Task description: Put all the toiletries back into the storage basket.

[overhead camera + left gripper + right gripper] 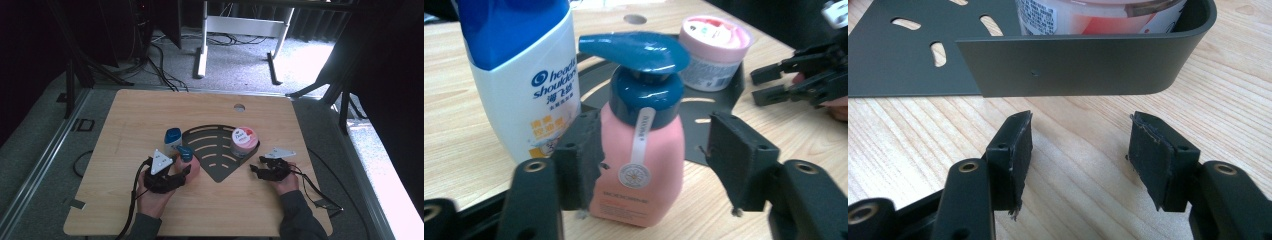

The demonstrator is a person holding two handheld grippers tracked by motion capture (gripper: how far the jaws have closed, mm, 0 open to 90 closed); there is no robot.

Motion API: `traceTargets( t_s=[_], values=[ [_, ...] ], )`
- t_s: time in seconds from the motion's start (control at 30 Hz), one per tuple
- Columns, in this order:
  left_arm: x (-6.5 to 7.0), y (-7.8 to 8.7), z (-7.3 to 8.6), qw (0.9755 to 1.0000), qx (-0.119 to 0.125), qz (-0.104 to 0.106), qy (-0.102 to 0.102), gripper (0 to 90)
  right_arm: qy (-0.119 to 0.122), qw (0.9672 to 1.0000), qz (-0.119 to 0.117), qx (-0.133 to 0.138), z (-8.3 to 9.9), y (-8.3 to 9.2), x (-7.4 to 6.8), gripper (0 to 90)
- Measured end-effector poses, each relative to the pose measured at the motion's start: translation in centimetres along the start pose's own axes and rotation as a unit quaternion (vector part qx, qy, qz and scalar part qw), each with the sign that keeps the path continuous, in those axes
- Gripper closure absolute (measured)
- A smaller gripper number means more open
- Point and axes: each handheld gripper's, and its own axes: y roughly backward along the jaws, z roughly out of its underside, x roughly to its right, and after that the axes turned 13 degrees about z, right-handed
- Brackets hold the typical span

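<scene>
Left claw (651,165) is standing open around the pink pump bottle (639,160); one jaw is touching its side, the other is apart. The bottle is sitting on the worktop (125,120), just beside the Head & Shoulders bottle (524,75) and the dark fan-shaped tray (212,145). Closing off-centre could be tipping the bottle against its neighbour. Right claw (1078,155) is hanging open and empty before the tray wall, behind which the Dove jar (244,141) is sitting. Open worktop is lying toward the person.
</scene>
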Motion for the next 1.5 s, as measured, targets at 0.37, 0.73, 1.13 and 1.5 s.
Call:
traceTargets(
  t_s=[0.37,0.73,1.13,1.5],
  values=[
    [-1.1,-2.3,-1.0,0.9999,-0.010,-0.006,-0.001,36.3,0.001,1.0000,-0.002,0.000,0.0,0.0,0.0,41.8],
    [-1.3,-3.7,-2.0,1.0000,-0.006,0.006,-0.001,42.5,0.003,1.0000,-0.003,0.000,0.0,0.0,0.0,41.5],
    [-1.1,-3.9,-2.4,0.9999,-0.009,-0.008,-0.005,51.8,0.003,1.0000,-0.004,0.000,0.0,0.0,0.0,41.4],
    [-0.9,-3.7,-2.4,0.9998,-0.014,-0.010,-0.007,52.3,0.003,1.0000,-0.004,0.000,0.0,0.0,0.0,41.1]
  ],
)
